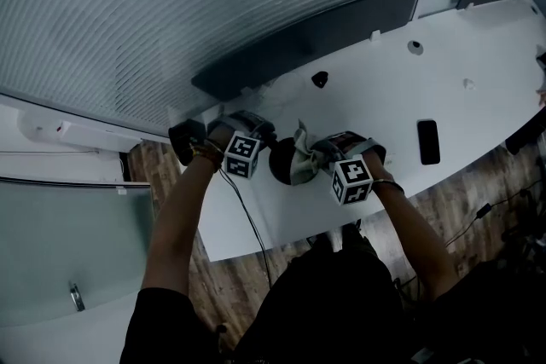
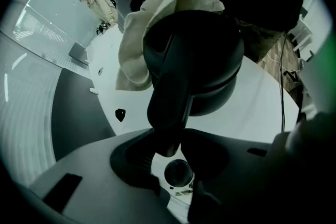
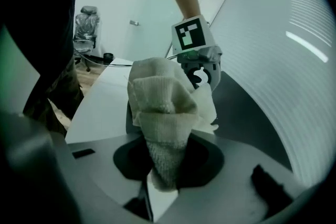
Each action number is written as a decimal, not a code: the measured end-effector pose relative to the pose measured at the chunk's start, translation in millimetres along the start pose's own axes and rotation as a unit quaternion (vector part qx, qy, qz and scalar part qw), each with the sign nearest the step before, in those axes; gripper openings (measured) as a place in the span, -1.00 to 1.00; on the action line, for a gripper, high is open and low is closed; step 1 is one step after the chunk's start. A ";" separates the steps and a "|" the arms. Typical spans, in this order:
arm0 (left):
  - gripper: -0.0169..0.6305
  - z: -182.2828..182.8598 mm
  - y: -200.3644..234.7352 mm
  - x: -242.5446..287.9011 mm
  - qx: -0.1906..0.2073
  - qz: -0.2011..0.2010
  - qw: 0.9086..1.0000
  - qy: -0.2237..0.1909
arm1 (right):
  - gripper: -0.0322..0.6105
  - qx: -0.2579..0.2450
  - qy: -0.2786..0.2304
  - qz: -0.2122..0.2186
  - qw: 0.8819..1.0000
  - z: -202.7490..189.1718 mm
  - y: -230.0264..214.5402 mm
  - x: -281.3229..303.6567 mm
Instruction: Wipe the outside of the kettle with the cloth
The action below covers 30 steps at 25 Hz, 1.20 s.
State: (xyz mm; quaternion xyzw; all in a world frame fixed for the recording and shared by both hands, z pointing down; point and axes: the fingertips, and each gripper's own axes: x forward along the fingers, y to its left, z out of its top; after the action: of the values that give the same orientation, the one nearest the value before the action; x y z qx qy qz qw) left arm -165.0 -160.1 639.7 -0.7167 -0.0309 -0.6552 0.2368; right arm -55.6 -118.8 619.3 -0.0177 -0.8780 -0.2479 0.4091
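Observation:
A black kettle (image 1: 280, 161) stands on the white table (image 1: 478, 47) between my two grippers. My left gripper (image 1: 264, 136) is shut on the kettle's handle (image 2: 169, 97); in the left gripper view the dark body (image 2: 210, 55) fills the space just beyond the jaws. A cream cloth (image 1: 300, 156) lies against the kettle's side. My right gripper (image 1: 321, 153) is shut on the cloth (image 3: 163, 113), which bunches up out of the jaws and hides most of the kettle in the right gripper view. The left gripper (image 3: 198, 63) shows behind the cloth there.
A flat black phone-like slab (image 1: 428, 141) lies on the table to the right, and a small black object (image 1: 319, 79) sits further back. A long dark panel (image 1: 307, 38) runs along the far edge. A black item (image 1: 185, 141) sits at the table's left corner. A cable (image 1: 249, 222) hangs off the front.

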 end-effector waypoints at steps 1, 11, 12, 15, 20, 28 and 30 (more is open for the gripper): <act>-0.50 1.3 2.1 0.4 0.009 -0.004 1.000 0.001 | -0.61 -0.001 0.006 0.006 1.000 0.3 1.7 1.7; -0.50 10.2 14.3 6.1 0.057 -0.008 0.998 0.006 | -0.61 0.095 0.075 0.064 0.991 -60.2 51.0 59.2; -0.50 11.4 14.9 6.4 0.060 -0.008 0.998 0.006 | -0.61 0.111 0.087 0.070 0.987 -65.9 56.6 66.6; -0.50 12.5 14.6 6.7 0.068 -0.016 0.998 0.007 | -0.61 0.140 0.121 0.092 0.978 -79.2 76.1 85.2; -0.51 18.7 16.2 6.1 0.080 -0.011 0.997 0.003 | -0.61 0.145 0.113 0.049 0.982 -81.1 68.5 65.5; -0.51 60.0 38.2 13.9 0.195 0.009 0.981 -0.011 | -0.61 0.060 0.025 -0.013 0.998 -44.2 -3.9 -16.6; -0.51 66.6 41.6 18.3 0.212 0.002 0.977 -0.008 | -0.61 0.009 0.034 0.008 0.999 -37.1 3.6 -2.6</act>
State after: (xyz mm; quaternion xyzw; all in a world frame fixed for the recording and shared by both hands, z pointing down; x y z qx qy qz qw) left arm -86.1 -176.5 642.8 -0.6553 -0.1699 -0.6276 0.3844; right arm -26.7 -131.9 639.1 -0.0128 -0.8655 -0.2372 0.4410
